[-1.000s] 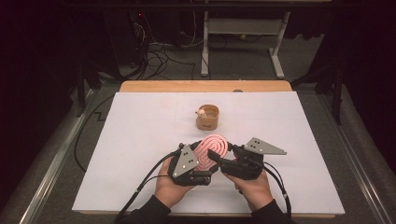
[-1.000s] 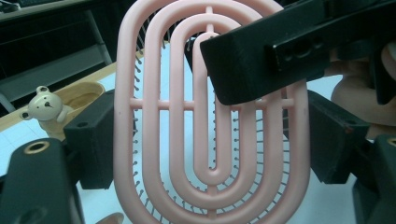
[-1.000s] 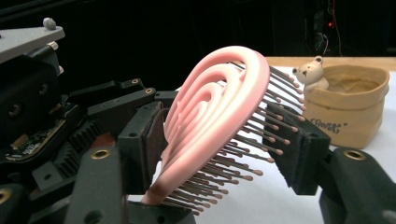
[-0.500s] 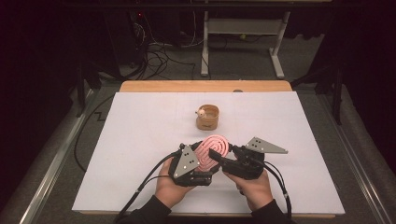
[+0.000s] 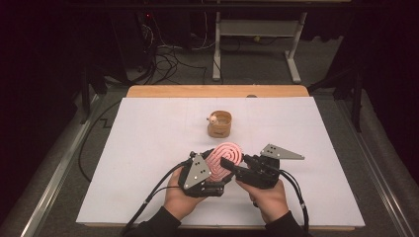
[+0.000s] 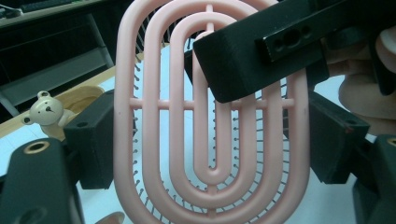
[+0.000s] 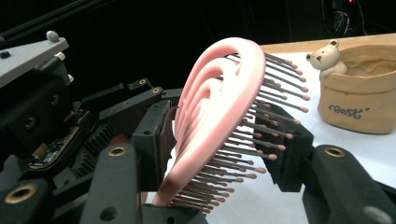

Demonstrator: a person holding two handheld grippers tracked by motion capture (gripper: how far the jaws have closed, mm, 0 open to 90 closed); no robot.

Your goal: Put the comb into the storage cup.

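Nearest, above the near edge of the white bench [image 5: 148, 148], the left hand-held gripper [image 5: 210, 170] is clamped across the width of a pink vented hairbrush [image 5: 225, 159], holding the brush head up off the surface, bristles pointing toward the far side. The right hand-held gripper [image 5: 232, 165] reaches in from the right; its jaws have just been closing with the brush head between them, one jaw on the smooth back, the other against the bristle tips, and I cannot tell whether they already press.

The step looks like a handover or a shared grip. It would go best if the right jaws seat squarely on the frame, not on the springy bristles, before the left ones let go.

Farther off, mid-bench, stands a small tan pouch-like holder [image 5: 220, 124] with a little bear figure [image 5: 212, 119] on its rim; nothing can be seen inside it.
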